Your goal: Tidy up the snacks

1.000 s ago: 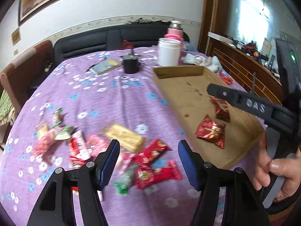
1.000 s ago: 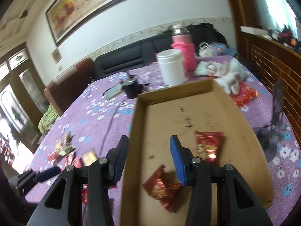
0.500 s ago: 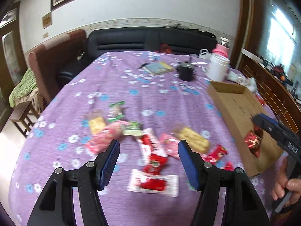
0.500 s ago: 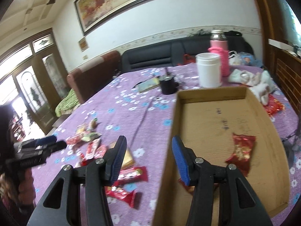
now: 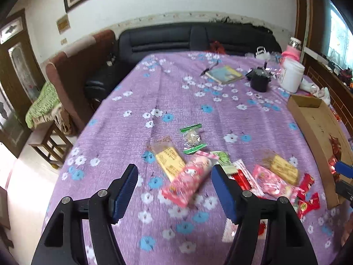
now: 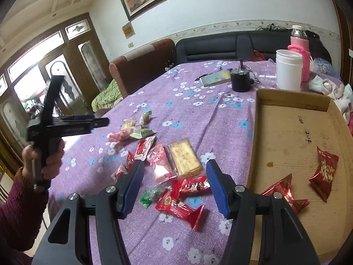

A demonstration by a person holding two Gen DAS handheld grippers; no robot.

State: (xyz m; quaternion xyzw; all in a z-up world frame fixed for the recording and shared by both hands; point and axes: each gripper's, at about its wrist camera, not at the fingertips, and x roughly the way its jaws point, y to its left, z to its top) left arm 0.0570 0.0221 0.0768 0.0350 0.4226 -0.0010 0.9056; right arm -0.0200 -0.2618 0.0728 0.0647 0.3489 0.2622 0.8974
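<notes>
Several snack packets lie loose on the purple flowered tablecloth [image 5: 176, 92]. My left gripper [image 5: 174, 187] hovers over the left end of the pile, its jaws opening. A pink packet [image 5: 189, 178] and a yellow biscuit pack [image 5: 169, 161] lie below it, untouched. My right gripper [image 6: 174, 185] is low over two red packets [image 6: 192, 185], jaws opening, gripping nothing. A second yellow pack [image 6: 185, 156] and a pink packet [image 6: 160, 161] lie just beyond. The cardboard box [image 6: 297, 114] at the right holds two red foil packets [image 6: 324, 172]. The left gripper [image 6: 97, 121] shows at the left, held by a hand [image 6: 44, 156].
At the far side stand a white jar [image 6: 289, 70], a black pot [image 6: 240, 81], a pink-sleeved bottle [image 6: 300, 44] and a book [image 6: 216, 78]. Crumpled cloth [image 6: 331, 88] lies behind the box. A black sofa [image 5: 187, 37] and a brown chair [image 5: 72, 66] border the table.
Both grippers have swung left, away from the box: the left to the pile's left end, the right from over the box to the snacks beside it. The right jaws have widened.
</notes>
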